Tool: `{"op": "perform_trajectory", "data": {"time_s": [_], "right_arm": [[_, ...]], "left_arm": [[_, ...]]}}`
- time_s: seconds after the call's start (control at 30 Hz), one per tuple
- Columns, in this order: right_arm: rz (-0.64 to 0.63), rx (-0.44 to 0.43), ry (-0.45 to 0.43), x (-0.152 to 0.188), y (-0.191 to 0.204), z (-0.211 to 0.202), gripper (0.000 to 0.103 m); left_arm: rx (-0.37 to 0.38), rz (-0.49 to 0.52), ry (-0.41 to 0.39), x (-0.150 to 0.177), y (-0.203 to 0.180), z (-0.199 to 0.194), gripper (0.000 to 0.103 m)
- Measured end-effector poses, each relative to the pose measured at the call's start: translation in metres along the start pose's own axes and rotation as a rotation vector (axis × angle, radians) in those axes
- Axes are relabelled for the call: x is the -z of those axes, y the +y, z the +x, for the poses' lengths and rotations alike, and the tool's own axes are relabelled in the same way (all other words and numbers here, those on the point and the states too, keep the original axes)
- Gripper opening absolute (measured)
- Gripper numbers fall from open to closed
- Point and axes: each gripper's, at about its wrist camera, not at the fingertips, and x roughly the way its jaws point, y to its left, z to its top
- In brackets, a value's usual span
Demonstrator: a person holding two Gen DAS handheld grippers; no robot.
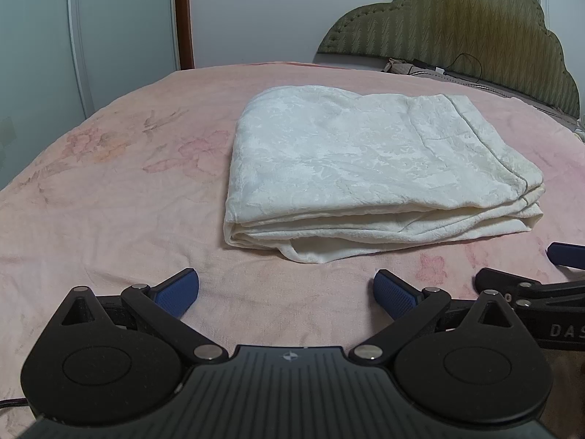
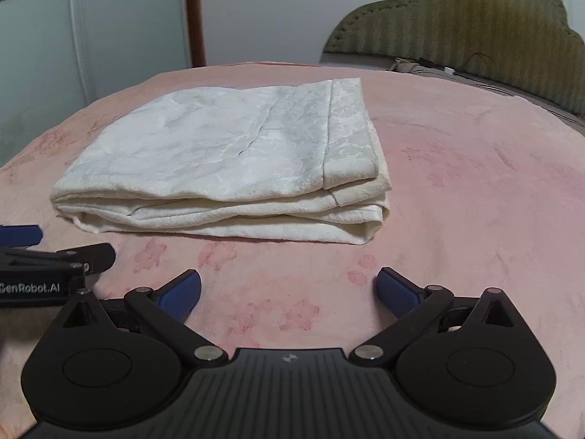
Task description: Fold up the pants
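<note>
Seemingly finished: the pants [image 1: 365,168] lie folded in a neat stack on the bed [image 1: 109,201]; left gripper [image 1: 286,292] and right gripper [image 2: 289,291], just short of the pants, gape empty.

A bed [image 1: 109,219] covered in a pink, faintly flowered blanket [image 2: 475,201] carries everything. White pants [image 1: 358,168] lie folded into a layered stack directly on it, near the middle.
</note>
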Motion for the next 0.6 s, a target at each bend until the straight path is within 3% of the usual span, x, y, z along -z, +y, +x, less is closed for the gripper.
{"op": "perform_trajectory", "data": {"time_s": [0.6], "right_arm": [[0.010,0.010,-0.001,0.0009,0.0065,0.0026,0.103]], "left_arm": [[0.001,-0.002,0.001,-0.0009,0.0010,0.0009,0.103]]}}
